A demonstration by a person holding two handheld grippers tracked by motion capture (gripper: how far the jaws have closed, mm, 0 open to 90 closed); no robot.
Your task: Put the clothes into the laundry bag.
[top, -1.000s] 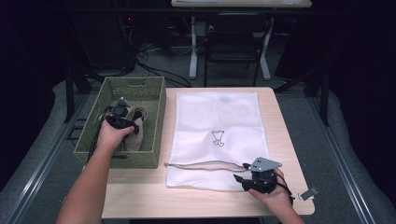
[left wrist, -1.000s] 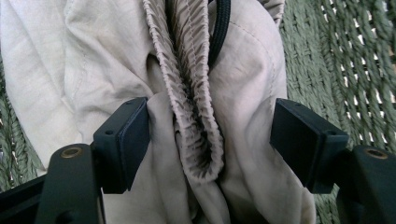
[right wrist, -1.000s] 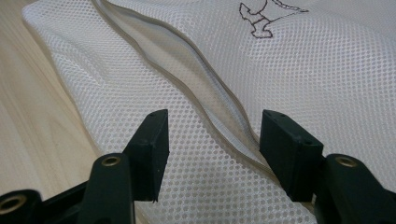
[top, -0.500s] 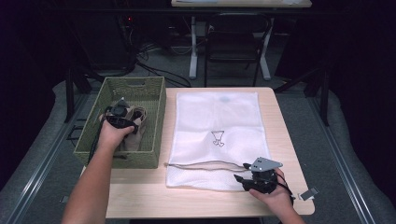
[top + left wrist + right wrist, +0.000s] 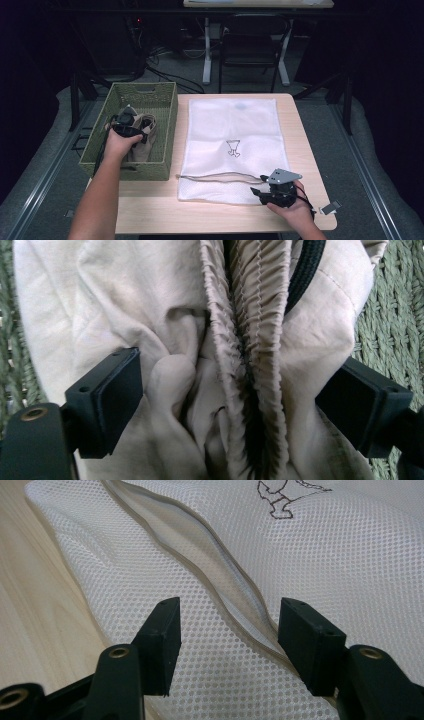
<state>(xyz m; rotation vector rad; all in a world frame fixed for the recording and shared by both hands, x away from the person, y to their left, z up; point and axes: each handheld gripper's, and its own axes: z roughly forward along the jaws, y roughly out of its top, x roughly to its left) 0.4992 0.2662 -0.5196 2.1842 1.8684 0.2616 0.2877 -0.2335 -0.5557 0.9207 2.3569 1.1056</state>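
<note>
White mesh bag [image 5: 232, 150] flat on the table [image 5: 300, 107], its open zip edge between the right gripper's [image 5: 227, 640] wide jaws, beige garment [image 5: 200, 340] in the basket [image 5: 95, 150] between the left gripper's [image 5: 227, 405] just-widened jaws

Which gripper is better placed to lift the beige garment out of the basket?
Left. The left gripper, its jaws just opened wide, is down in the green basket, straddling the beige garment. The right gripper is open over the zipper of the white mesh bag.
</note>
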